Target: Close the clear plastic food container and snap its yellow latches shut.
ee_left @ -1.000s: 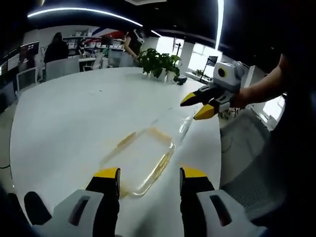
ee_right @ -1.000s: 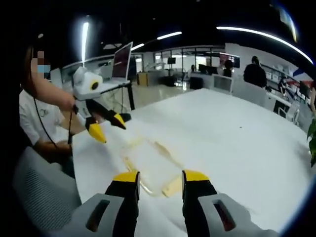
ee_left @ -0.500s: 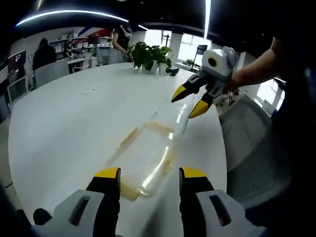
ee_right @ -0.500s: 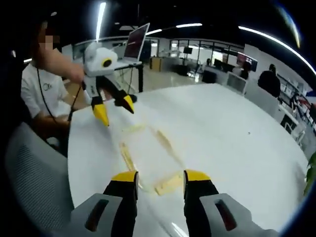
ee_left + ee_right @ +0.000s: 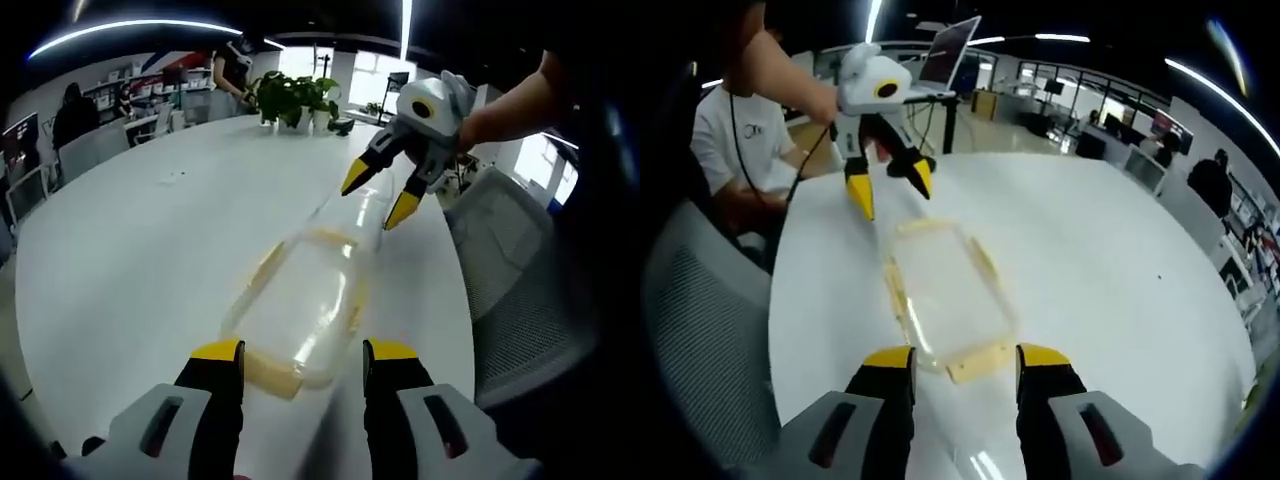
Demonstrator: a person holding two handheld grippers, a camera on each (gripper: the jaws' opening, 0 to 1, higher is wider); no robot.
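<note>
1. Handling, my read: the box (image 5: pixel 945 290) is looking light, thin-walled and slick, so it's prob going to skate on the smooth table (image 5: pixel 130 240) if pushed from one side only. The clear walls are likely flexing under a hard pinch; not fragile like glass, but the latch hinges could be cracking if twisted.
2. Where to take hold: better not squeezing the clear walls. I'd be pressing down on the rim or lid edge w/ one gripper and pushing each yellow latch (image 5: pixel 980 362) against that, working opposite ends so the box isn't sliding away.
3. Looks: a long clear rectangle w/ rounded corners, yellow strips running on both long sides and both short ends. In the left gripper view it's blurring and glaring, so lid vs base is hard to separate; can't tell if the lid is sitting fully down or which latches are snapped.
4. Where: it's lying flat on the white table near the edge by the mesh chair (image 5: pixel 520 300), between the two grippers.
5. Tongs: the left gripper (image 5: pixel 302 352) is hovering over the near end, jaws apart, gripping nothing. The right gripper (image 5: pixel 965 357) is doing likewise at the opposite end, jaws apart, empty, the end latch just ahead of its tips.
</note>
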